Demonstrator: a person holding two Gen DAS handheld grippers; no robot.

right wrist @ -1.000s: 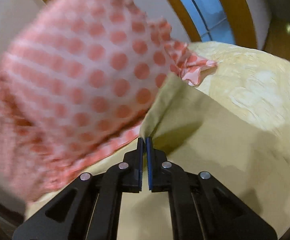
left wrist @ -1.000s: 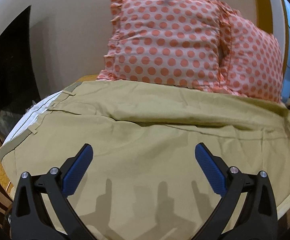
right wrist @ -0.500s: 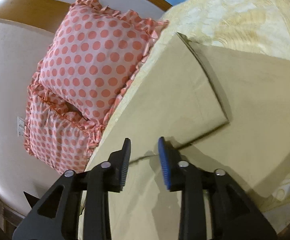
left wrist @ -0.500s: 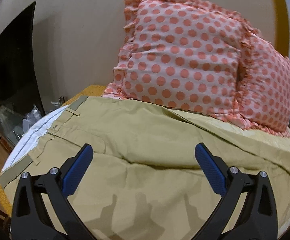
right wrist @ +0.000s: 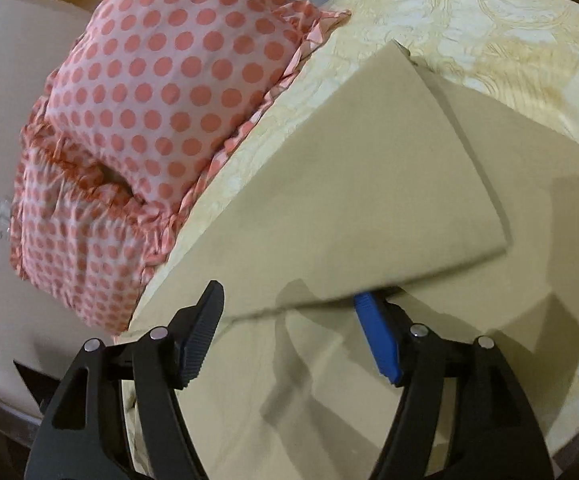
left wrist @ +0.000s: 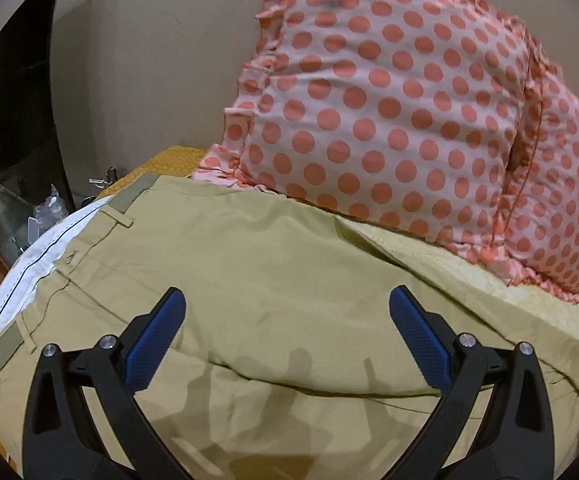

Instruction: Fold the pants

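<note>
Khaki pants (left wrist: 249,280) lie flat on the bed, waistband with white lining (left wrist: 49,248) at the left. My left gripper (left wrist: 285,316) is open and empty, hovering over the seat area. In the right wrist view the leg end (right wrist: 369,184) lies folded back over the other layer of the pants, its hem edge free. My right gripper (right wrist: 289,308) is open, just at the hem edge, holding nothing.
Two pink pillows with coral polka dots (left wrist: 409,112) (right wrist: 161,112) lean against the wall behind the pants. A pale yellow patterned bedspread (right wrist: 509,48) covers the bed. A dark cabinet and clutter (left wrist: 17,120) stand left of the bed.
My right gripper was shut on the pant leg hem, then opened and let it go; the leg now lies folded over. The left gripper shifted slightly left, staying open.
</note>
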